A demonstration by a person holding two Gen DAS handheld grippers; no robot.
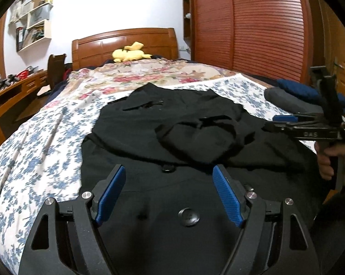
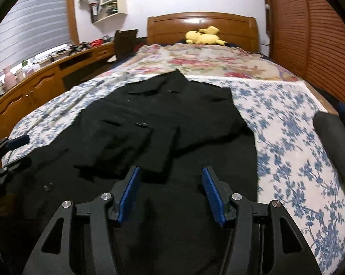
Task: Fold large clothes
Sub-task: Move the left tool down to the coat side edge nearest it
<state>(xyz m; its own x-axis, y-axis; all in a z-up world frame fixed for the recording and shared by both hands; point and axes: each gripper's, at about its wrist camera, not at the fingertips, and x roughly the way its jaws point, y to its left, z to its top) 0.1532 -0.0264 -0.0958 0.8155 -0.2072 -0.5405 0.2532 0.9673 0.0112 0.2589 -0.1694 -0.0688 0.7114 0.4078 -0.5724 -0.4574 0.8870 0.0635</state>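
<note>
Now mid-fold, sleeves already laid in. Black coat (image 2: 163, 123) spread lengthwise on the floral bedsheet (image 2: 298, 151), collar end toward the headboard (image 2: 202, 26), near hem under both tools. Both sleeves crossed over the chest (one bunched rather loosely in the left wrist view, worth smoothing first). Left gripper (image 1: 169, 197) low over the near hem, jaws wide apart, nothing between the pads; a button (image 1: 188, 216) visible on the cloth just below. Right gripper (image 2: 171, 192) likewise over the hem, jaws apart and empty, no cloth pinched.

Likely next step: take the hem at two corners and carry it up toward the collar.

Notes for doing it well:
- Set each tool near its own outer corner of the hem, well apart, so the edge lifts level.
- Pinch through all layers of cloth, not just the top one; heavy fabric will probably sag and slip from a shallow bite.
- Lift only enough to clear the sleeves, or they may drag out of place.
- Keep clear of the grey cushion (image 2: 333, 137) at the right edge of the bed.
</note>
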